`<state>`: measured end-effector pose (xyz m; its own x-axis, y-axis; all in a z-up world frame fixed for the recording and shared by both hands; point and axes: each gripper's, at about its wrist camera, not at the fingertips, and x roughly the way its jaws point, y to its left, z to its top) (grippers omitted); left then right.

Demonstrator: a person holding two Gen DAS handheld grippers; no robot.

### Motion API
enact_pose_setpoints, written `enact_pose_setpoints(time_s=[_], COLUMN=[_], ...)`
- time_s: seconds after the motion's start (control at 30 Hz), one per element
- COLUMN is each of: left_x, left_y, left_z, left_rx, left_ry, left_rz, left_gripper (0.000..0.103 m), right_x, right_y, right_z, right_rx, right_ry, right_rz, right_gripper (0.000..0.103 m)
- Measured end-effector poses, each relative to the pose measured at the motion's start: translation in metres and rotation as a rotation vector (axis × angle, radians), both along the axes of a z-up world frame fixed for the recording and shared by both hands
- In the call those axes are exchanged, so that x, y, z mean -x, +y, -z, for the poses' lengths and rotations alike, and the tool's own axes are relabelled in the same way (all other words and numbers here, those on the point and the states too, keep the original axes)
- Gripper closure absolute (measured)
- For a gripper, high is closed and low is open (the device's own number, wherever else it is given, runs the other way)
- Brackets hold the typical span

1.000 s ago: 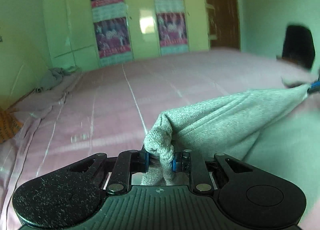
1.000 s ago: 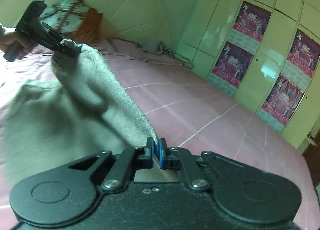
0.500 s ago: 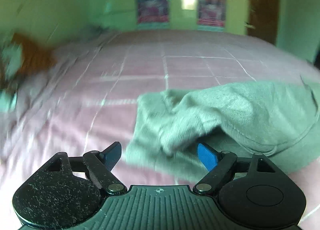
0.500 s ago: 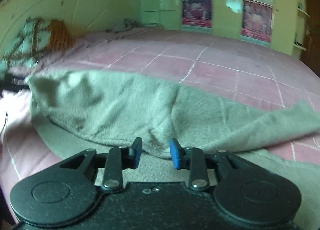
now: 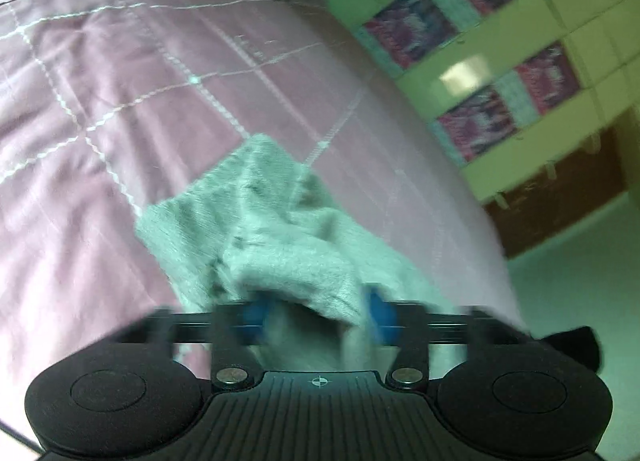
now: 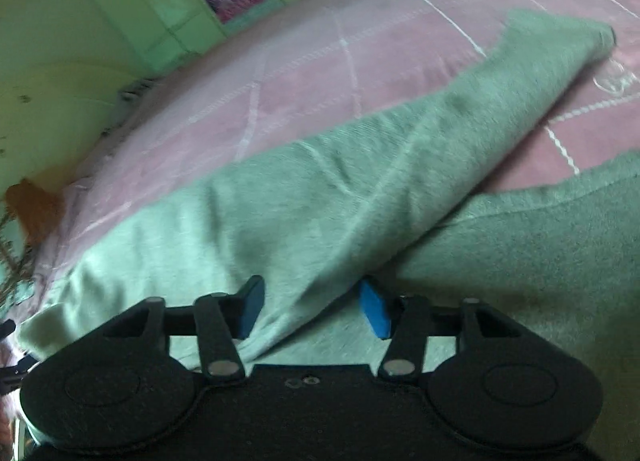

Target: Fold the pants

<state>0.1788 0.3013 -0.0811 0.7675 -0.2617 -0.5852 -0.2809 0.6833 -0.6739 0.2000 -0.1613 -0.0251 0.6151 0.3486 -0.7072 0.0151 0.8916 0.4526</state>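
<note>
The grey pants (image 5: 276,233) lie bunched on the pink bedspread (image 5: 120,93). In the left wrist view my left gripper (image 5: 318,315) is open, its blue pads on either side of a raised fold of the fabric; the view is blurred. In the right wrist view the pants (image 6: 320,189) lie spread out, with one leg folded over and reaching to the upper right. My right gripper (image 6: 314,311) is open, its blue pads apart around the edge of the folded layer, not clamped on it.
The pink bedspread (image 6: 312,61) has white grid stitching. Green cupboard doors with pink posters (image 5: 480,41) stand beyond the bed, with a dark wooden door (image 5: 560,197) beside them. An orange patterned pillow (image 6: 28,205) lies at the left edge.
One second ago both grippers held the pants in the air. Both then let go and the pants dropped on the bed. Both now stand open, close over the fabric at new angles.
</note>
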Motion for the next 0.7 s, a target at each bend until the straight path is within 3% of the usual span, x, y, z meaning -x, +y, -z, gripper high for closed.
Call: enact_pose_setpoints(time_s=[0.03,0.07,0.1,0.17,0.27,0.3,0.33,0.4,0.43,0.47,0.53,0.6,0.7], left_x=[-0.008,-0.015,-0.021,-0.026,-0.023,-0.021,-0.019,-0.023,-0.028,-0.029,-0.021,-0.018,-0.018], left_y=[0.0,-0.001,-0.003,-0.003,0.005,0.009,0.013,0.016,0.014,0.009,0.008,0.007,0.002], left_z=[0.003,0.002,-0.003,-0.021,-0.05,-0.054,-0.052,-0.033,-0.02,-0.006,-0.004,-0.004,-0.01], left_rx=[-0.007,-0.041,-0.08,-0.098,-0.122,-0.133,-0.155,-0.23,-0.277,-0.305,-0.264,-0.251,-0.266], left_ry=[0.017,0.022,0.011,-0.057,-0.187,-0.197,-0.179,-0.044,0.055,0.116,0.088,0.082,0.085], left_rz=[0.006,0.025,0.046,0.074,0.125,0.146,0.17,0.221,0.255,0.289,0.247,0.219,0.218], left_gripper=[0.085,0.086,0.087,0.087,0.087,0.087,0.087,0.087,0.087,0.087,0.087,0.087,0.087], right_x=[-0.004,-0.005,-0.006,-0.004,0.025,0.04,0.059,0.086,0.096,0.098,0.092,0.096,0.099], right_y=[0.0,0.0,-0.001,-0.006,-0.014,-0.016,-0.018,-0.017,-0.012,-0.003,0.004,0.001,0.005], right_z=[0.001,0.002,0.003,0.0,-0.026,-0.034,-0.04,-0.038,-0.029,-0.012,0.022,0.025,0.025], right_rx=[0.012,0.038,0.05,0.025,-0.029,-0.046,-0.063,-0.071,-0.053,-0.008,0.023,-0.032,-0.002], right_ry=[0.006,0.009,0.006,-0.023,-0.167,-0.213,-0.261,-0.302,-0.293,-0.229,-0.07,-0.081,-0.083], right_rz=[0.009,0.023,0.029,0.031,0.03,0.025,0.014,-0.027,-0.054,-0.089,-0.082,-0.031,-0.038], right_gripper=[0.075,0.089,0.093,0.096,0.096,0.096,0.096,0.095,0.095,0.095,0.095,0.094,0.094])
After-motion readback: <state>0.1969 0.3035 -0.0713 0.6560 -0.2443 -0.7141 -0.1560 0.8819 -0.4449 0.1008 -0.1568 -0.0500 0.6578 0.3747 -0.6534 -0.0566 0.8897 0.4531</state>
